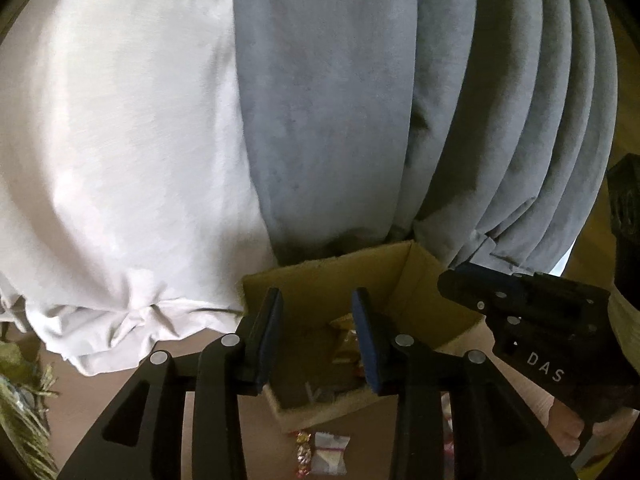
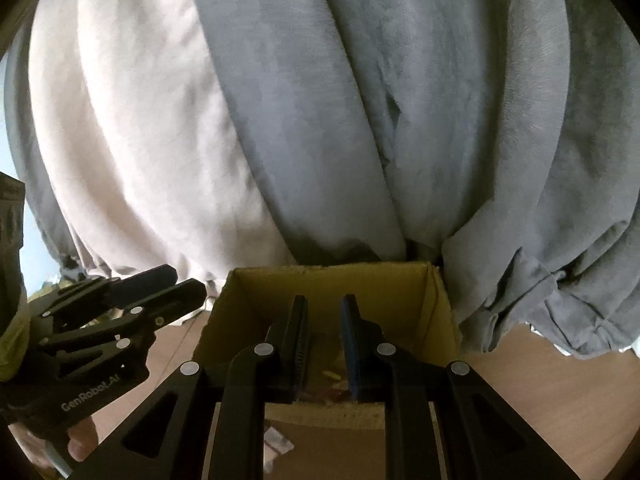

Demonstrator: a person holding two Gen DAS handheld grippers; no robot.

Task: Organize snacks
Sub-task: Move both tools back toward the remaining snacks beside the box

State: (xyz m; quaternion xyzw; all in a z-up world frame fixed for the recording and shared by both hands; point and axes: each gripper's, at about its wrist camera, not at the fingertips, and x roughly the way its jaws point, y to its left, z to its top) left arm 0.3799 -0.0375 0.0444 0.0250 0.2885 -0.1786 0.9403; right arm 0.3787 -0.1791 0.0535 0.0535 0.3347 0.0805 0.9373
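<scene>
Two big curtains hang behind everything: one white curtain (image 1: 120, 160) on the left and one grey curtain (image 1: 340, 120) in heavy folds on the right, both gathered low near the floor. Under them lies a brown, smooth surface (image 1: 100, 396), wood-like in the right wrist view; whether it is a table or a floor I cannot tell. At the far left edge of the left wrist view sits a patch of green, straw-like stuff (image 1: 24, 400), too blurred to name.

One open cardboard box (image 1: 420, 280) stands on the surface, its far wall against the foot of the grey curtain. Inside it lies at least one snack packet (image 1: 346, 344) in gold and red wrapping; more may be there, but the fingers hide part of the bottom. Just outside the near wall of the box lie two small packets on the surface: one clear bag (image 1: 330, 452) and, touching its left side, one wrapped sweet (image 1: 302, 450).

The left gripper (image 1: 318, 336) points down over the box, its jaws a narrow gap apart with nothing pinched between them. The right gripper (image 2: 324, 340) also points down into the box, its jaws close together and empty. A hand (image 2: 80, 444) grasps the left gripper from below.
</scene>
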